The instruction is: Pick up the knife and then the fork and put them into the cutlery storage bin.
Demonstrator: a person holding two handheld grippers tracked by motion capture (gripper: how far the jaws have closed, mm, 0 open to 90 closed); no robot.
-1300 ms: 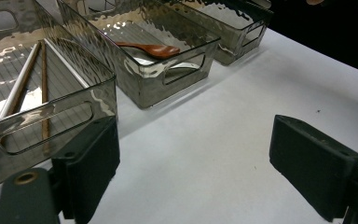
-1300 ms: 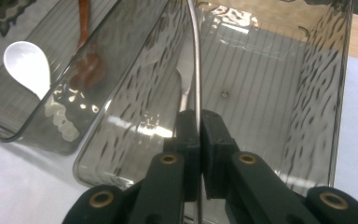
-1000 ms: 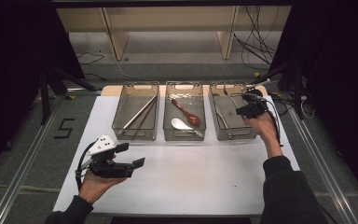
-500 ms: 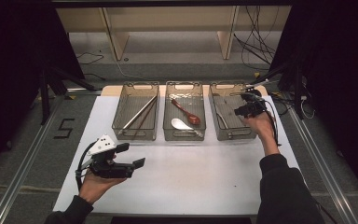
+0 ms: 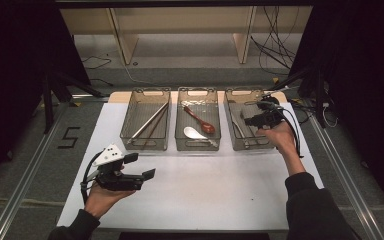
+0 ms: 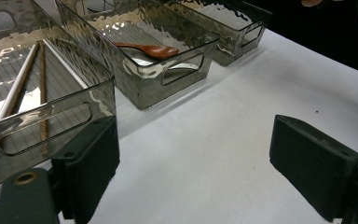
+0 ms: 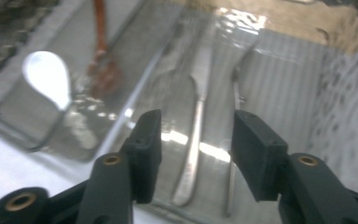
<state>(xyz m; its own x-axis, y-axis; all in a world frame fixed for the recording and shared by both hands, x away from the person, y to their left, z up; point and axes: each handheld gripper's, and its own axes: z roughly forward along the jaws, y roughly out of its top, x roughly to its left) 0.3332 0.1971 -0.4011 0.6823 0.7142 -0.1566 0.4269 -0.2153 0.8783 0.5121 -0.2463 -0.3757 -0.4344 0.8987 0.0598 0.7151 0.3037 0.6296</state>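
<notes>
Over the right-hand bin (image 5: 247,142), the right gripper (image 7: 193,140) hangs with jaws just opening, the silver cutlery (image 7: 193,140) lying loose on the bin floor below. Well away from that bin, the left gripper (image 5: 139,167) rests above the table (image 5: 220,190), jaws spread and empty.

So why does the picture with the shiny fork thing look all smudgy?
In the right gripper view the metal cutlery, white spoon and clear bin are blurred, with bright glare on the plastic. The left gripper view is sharper, though the wavy bin walls warp what's behind them. The high view is dark around the lit table.
</notes>
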